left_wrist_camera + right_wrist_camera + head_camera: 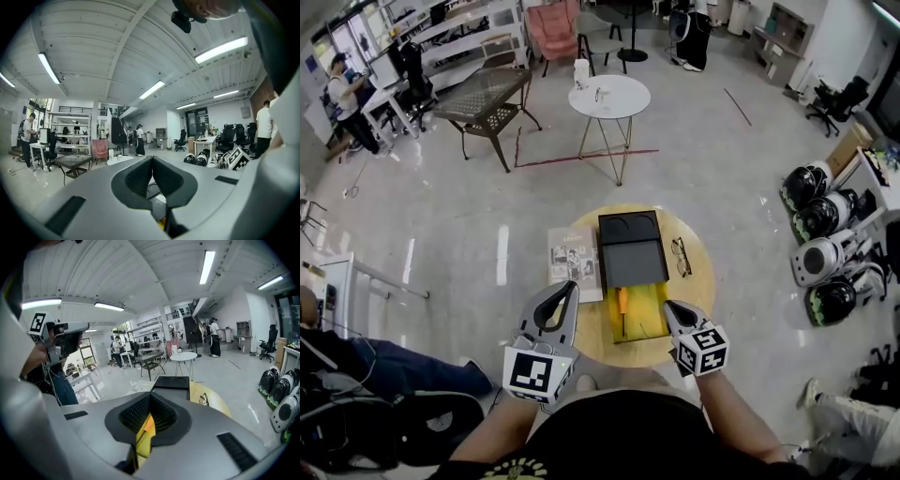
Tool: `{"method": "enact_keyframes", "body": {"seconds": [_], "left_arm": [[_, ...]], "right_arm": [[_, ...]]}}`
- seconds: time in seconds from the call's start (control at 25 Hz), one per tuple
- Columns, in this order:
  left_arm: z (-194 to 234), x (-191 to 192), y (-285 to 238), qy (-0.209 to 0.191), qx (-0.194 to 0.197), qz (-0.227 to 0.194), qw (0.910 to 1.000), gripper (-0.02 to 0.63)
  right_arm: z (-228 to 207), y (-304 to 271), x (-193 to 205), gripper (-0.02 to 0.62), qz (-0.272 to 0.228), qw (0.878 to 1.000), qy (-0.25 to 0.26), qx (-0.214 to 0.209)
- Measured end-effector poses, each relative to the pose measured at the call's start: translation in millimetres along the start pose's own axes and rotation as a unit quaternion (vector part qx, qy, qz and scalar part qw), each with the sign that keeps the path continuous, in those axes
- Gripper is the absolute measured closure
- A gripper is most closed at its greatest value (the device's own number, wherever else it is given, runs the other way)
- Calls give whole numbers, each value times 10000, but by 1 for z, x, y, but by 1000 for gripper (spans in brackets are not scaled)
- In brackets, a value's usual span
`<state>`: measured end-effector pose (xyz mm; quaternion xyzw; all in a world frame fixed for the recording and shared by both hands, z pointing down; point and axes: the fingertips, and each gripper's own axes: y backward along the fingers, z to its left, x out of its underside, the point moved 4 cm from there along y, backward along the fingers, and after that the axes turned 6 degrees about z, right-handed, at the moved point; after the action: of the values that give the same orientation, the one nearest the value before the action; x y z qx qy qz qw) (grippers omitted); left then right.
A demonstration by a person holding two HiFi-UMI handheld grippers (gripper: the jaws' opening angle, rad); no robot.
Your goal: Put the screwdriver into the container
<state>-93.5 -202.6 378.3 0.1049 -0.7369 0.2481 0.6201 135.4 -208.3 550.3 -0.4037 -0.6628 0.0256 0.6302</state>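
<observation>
- Screwdriver [621,307] lies in the container's [630,246] open yellow tray [650,315].
- Left gripper [570,289], right gripper [670,307]: jaws together, empty.
- Risk: a gripper bumping the tray could jolt the screwdriver out.

Orange-handled screwdriver [622,307] with a thin dark shaft lies flat inside the container [632,253], on the left of its open yellow section. The handle points toward the black part, the shaft toward the near edge. The container is a black rectangular box, its yellow section extended at the near end, on a round table [698,281].
</observation>
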Motion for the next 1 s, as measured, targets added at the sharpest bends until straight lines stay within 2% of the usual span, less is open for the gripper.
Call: {"method": "enact_keyframes", "body": {"seconds": [0.52, 1.0], "left_arm": [[-9, -9, -3, -35, 248, -70, 9997, 589], [-16, -25, 10, -83, 250, -234, 9994, 589]], "right_arm": [[31, 56, -67, 581, -806, 9958, 334, -291], [43, 100, -99, 581, -1292, 9888, 580, -467]]}}
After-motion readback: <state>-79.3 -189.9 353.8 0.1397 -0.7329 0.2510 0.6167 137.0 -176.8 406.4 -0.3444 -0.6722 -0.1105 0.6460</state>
